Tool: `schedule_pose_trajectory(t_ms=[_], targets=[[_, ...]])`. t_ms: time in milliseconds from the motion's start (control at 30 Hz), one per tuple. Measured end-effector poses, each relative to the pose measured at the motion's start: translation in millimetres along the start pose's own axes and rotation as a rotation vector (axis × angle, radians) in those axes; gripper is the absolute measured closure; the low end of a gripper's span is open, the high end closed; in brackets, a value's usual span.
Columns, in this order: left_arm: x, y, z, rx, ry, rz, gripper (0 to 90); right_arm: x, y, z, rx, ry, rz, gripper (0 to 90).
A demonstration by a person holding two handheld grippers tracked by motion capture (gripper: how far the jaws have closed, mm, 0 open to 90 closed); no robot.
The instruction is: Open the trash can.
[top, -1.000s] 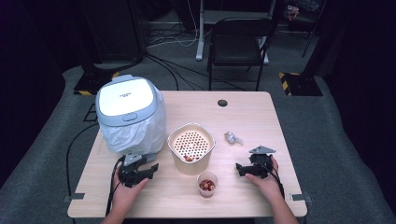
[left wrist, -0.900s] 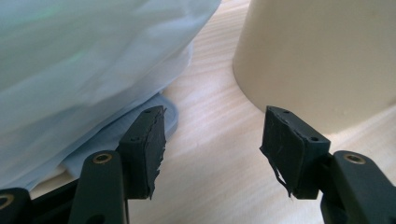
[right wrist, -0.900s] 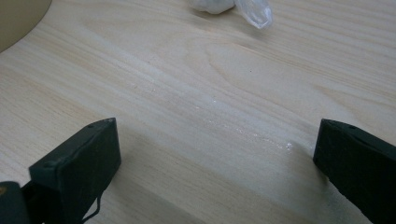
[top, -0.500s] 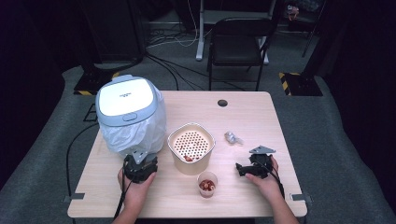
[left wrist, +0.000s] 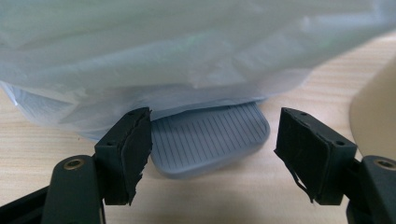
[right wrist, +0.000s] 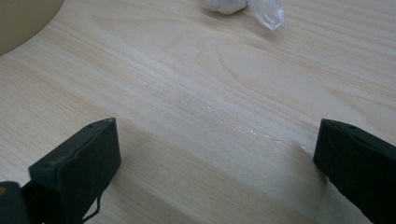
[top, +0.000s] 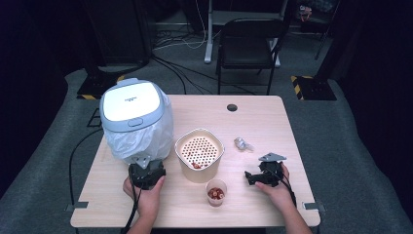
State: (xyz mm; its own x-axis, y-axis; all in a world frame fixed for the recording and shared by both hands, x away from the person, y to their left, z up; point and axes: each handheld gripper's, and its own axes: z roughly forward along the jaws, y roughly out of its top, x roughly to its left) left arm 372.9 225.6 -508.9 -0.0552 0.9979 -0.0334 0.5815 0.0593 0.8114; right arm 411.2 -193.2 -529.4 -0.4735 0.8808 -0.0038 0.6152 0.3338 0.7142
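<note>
Jaws wide astride grey pedal [left wrist: 210, 138]

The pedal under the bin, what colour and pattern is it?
Grey pedal with thin dark stripes, clearest in the left gripper view.

The left gripper [top: 146, 173] is held low over the table by the left hand [top: 144, 194], whose forearm comes in from the near edge. Its fingers [left wrist: 128, 156] are spread apart, nothing clamped between them. The right gripper [top: 263, 174] is gripped by the right hand [top: 274, 187], turned sideways toward the left one. Its fingers [right wrist: 79, 170] are spread wide, with bare table between them.
</note>
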Motion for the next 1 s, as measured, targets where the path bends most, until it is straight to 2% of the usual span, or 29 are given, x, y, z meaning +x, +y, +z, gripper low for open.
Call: schedule_pose_trajectory(t_ms=[67, 133, 167, 200, 267, 300, 333, 433, 467, 500, 533, 567, 633, 667, 700, 867, 1000], targets=[[-2.2, -0.8, 3.3, -0.019, 0.019, 0.005, 26.5, 0.0, 0.0, 0.0, 0.000, 0.000, 0.001, 0.0], [-4.4, -0.4, 4.2, -0.017, 0.028, 0.008, 26.4, 0.1, 0.0, 0.0, 0.000, -0.001, 0.002, 0.0], [-6.6, -0.8, 5.1, -0.021, 0.049, 0.014, 26.3, 0.0, 0.0, 0.1, 0.000, 0.000, 0.000, 0.0], [-7.5, -0.9, 5.6, -0.030, 0.052, 0.033, 26.2, 0.0, 0.0, 0.1, 0.000, 0.001, -0.001, 0.0], [-13.0, -3.0, 7.4, -0.023, 0.068, 0.042, 25.4, 0.1, 0.1, 0.1, 0.001, 0.000, -0.001, 0.0], [-13.0, -3.0, 7.4, -0.023, 0.068, 0.042, 25.1, 0.9, 0.2, 0.3, -0.003, 0.001, 0.011, 0.0], [-13.0, -3.1, 8.2, -0.032, 0.068, 0.065, 25.1, 0.9, 0.2, 0.3, -0.003, 0.001, 0.011, 0.0], [-14.7, -3.8, 9.7, -0.040, 0.082, 0.068, 25.2, 1.8, 0.3, 0.2, -0.002, 0.006, 0.013, 0.0], [-14.0, -3.7, 9.4, -0.036, 0.092, 0.074, 23.4, 2.1, 0.3, 0.2, -0.001, 0.008, 0.015, 0.0], [-11.4, -4.2, 9.8, -0.008, 0.111, 0.075, 22.6, 2.0, 0.3, 0.2, -0.001, 0.007, 0.014, 0.0], [-11.4, -4.2, 9.8, -0.008, 0.111, 0.075, 21.9, 2.0, 0.3, 0.2, -0.001, 0.007, 0.014, 0.0], [-9.6, -5.6, 12.2, 0.006, 0.101, 0.055, 20.2, 0.5, -0.1, -0.2, 0.003, 0.014, -0.013, 0.0], [-6.2, -9.2, 16.9, 0.053, 0.085, 0.035, 19.3, 0.7, -0.1, -0.2, 0.003, 0.015, -0.012, 0.0], [-6.2, -9.2, 16.9, 0.053, 0.085, 0.035, 19.5, 0.7, -0.1, -0.2, 0.003, 0.015, -0.012, 0.0], [-5.2, -10.0, 18.0, 0.047, 0.068, -0.007, 19.6, 0.7, -0.1, -0.3, 0.003, 0.015, -0.011, 0.0], [2.3, -10.5, 15.8, 0.056, 0.055, -0.003, 20.6, 0.8, -0.2, -0.2, 0.003, 0.013, -0.013, 0.0], [10.9, -13.5, 12.2, 0.053, 0.064, -0.024, 22.0, 1.4, -0.3, -0.5, 0.005, 0.014, -0.009, 0.0]])
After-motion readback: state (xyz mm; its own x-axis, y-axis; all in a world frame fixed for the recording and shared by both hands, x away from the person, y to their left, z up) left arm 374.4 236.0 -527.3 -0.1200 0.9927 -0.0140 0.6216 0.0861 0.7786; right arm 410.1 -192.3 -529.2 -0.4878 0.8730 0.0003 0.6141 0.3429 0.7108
